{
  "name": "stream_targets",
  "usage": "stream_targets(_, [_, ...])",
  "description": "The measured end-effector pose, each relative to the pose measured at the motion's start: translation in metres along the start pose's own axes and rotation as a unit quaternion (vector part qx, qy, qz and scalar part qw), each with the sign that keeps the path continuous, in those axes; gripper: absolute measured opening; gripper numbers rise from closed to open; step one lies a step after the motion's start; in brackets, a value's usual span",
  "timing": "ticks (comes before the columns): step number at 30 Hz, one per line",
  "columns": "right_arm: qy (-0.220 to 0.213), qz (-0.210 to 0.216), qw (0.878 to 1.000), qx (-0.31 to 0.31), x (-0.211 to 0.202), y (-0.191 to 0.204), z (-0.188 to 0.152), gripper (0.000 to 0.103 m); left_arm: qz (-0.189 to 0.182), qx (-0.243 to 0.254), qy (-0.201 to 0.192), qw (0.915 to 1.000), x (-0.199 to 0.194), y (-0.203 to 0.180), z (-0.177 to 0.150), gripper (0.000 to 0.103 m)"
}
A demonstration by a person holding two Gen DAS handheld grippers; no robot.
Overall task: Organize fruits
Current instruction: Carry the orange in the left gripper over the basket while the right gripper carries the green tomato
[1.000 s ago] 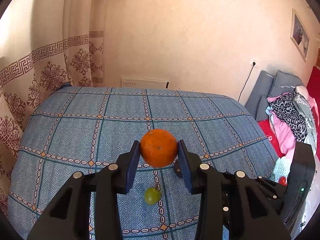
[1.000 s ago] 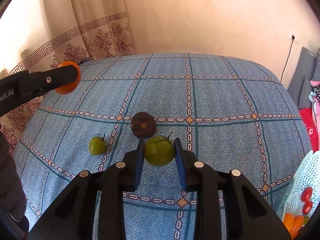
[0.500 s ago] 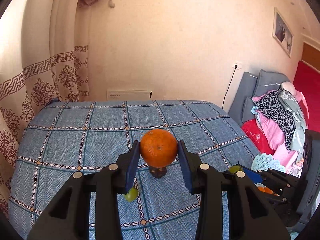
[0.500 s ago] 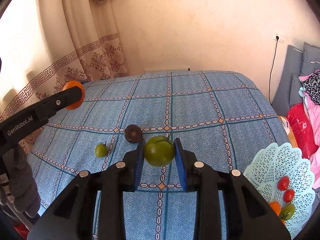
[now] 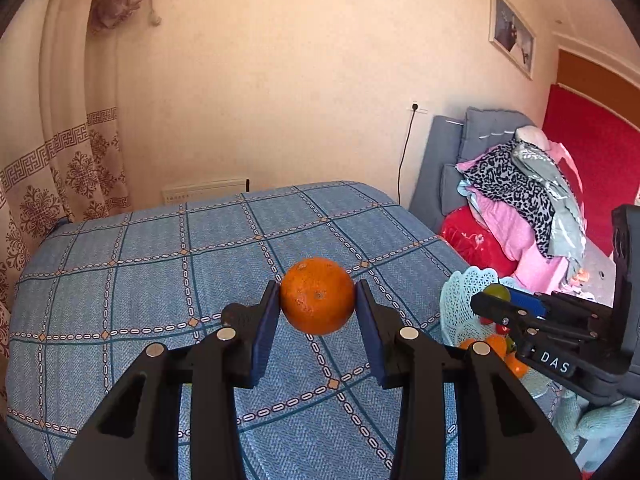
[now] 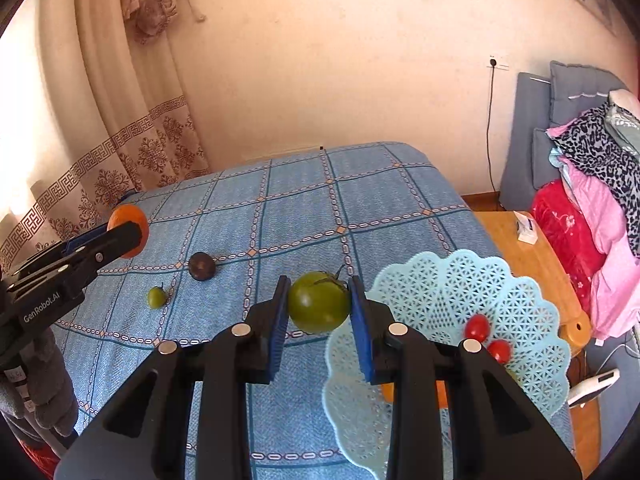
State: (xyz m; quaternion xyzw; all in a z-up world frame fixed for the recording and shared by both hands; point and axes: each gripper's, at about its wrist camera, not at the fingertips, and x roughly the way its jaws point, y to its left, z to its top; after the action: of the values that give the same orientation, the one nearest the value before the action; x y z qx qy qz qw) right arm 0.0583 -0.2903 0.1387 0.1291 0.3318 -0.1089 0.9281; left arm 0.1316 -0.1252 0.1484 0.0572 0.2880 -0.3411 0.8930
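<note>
My left gripper (image 5: 318, 312) is shut on an orange (image 5: 318, 295) and holds it above the blue checked bedspread (image 5: 160, 264). My right gripper (image 6: 319, 312) is shut on a green tomato (image 6: 319, 302), held just left of a pale blue lace basket (image 6: 500, 292). The basket holds two red cherry tomatoes (image 6: 478, 327) and orange fruit partly hidden behind my right fingers. In the left wrist view the right gripper (image 5: 496, 300) hovers over the basket (image 5: 464, 296). In the right wrist view the left gripper with the orange (image 6: 128, 224) is at far left.
A small green fruit (image 6: 156, 297) and a dark brown round fruit (image 6: 202, 266) lie on the bedspread. A wooden table (image 6: 532, 248) stands under the basket's far side. Piled clothes (image 6: 592, 184) and grey cushions are on the right. A patterned curtain (image 6: 120, 168) hangs at left.
Both grippers have swung right with their fruit. The right gripper has come up to the basket, and the basket now fills more of both views.
</note>
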Motion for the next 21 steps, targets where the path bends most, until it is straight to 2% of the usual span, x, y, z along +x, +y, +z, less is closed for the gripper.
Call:
stream_targets(6, [-0.003, -0.02, 0.999, 0.036, -0.017, -0.037, -0.015, 0.03, -0.027, 0.025, 0.01, 0.9993, 0.002, -0.028, -0.009, 0.039])
stream_targets(12, [0.014, -0.02, 0.997, 0.068, -0.023, -0.066, -0.035, 0.03, -0.04, 0.052, 0.014, 0.9977, 0.005, -0.051, -0.017, 0.039])
stream_targets(21, [0.029, -0.023, 0.995, 0.094, -0.025, -0.085, -0.061, 0.03, -0.058, 0.07, 0.028, 0.9955, 0.013, -0.07, -0.025, 0.039])
